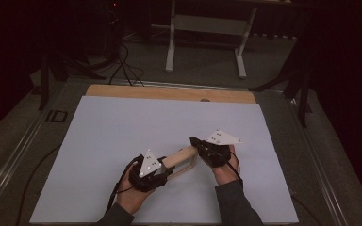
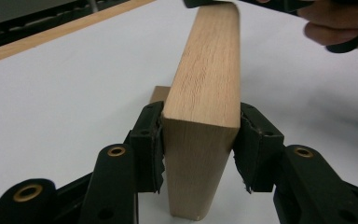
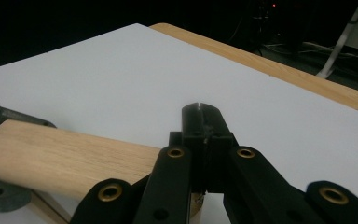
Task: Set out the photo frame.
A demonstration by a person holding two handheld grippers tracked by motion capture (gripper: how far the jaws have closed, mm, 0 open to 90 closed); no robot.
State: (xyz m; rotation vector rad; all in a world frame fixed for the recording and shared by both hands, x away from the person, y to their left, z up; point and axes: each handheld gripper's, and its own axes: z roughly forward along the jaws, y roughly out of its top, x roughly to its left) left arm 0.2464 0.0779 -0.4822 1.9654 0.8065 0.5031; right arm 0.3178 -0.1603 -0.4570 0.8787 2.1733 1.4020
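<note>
Bare white tabletop [image 1: 122,127] lies open all around the hands, its wooden far edge well beyond them. A pale, straight-grained wooden block [image 1: 181,157] sits near the table's middle. The left gripper [image 2: 200,140] brackets its near end, pads barely touching. The right gripper [image 3: 204,135], jaws together, meets its far end; the contact is hidden.

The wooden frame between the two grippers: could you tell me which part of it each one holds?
The left gripper clamps one end of the wooden frame's top bar; the right gripper is shut at the opposite end.
</note>
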